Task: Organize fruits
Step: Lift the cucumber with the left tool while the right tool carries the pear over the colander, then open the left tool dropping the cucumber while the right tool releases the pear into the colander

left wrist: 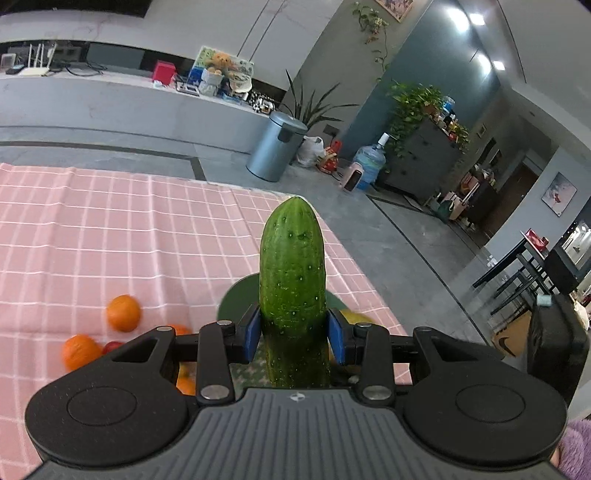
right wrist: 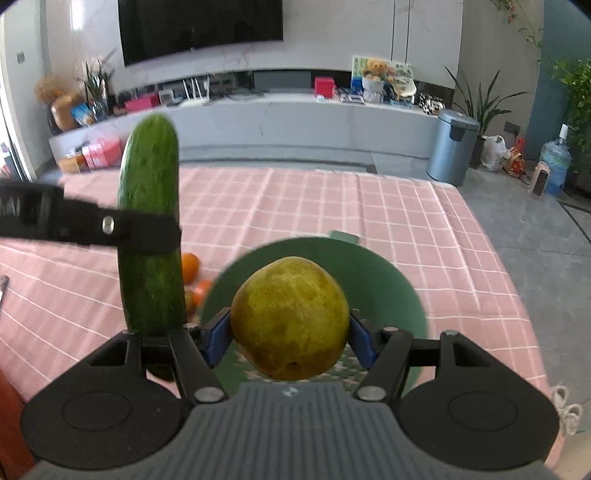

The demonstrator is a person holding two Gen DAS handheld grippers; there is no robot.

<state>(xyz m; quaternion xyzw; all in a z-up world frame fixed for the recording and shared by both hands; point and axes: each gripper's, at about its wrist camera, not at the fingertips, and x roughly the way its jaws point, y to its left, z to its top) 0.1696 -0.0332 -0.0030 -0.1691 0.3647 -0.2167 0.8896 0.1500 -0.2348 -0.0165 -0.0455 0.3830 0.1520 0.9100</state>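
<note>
My left gripper [left wrist: 294, 334] is shut on a green cucumber [left wrist: 291, 273], which points away from the camera above the pink checked tablecloth [left wrist: 110, 229]. In the right wrist view the same cucumber [right wrist: 149, 221] stands upright at the left, with the left gripper's black finger across it. My right gripper [right wrist: 290, 338] is shut on a yellow-green pear [right wrist: 290, 317], held over a green plate [right wrist: 384, 280]. Part of the green plate [left wrist: 238, 299] shows behind the cucumber in the left wrist view. Oranges [left wrist: 123, 313] and a small red fruit [left wrist: 112, 346] lie on the cloth at the left.
The table's right edge drops to a grey floor [left wrist: 369, 229]. A metal bin [left wrist: 275, 147], a water bottle [left wrist: 369, 162] and potted plants stand beyond it. A long low counter [right wrist: 277, 118] and a dark screen [right wrist: 199, 29] fill the back wall.
</note>
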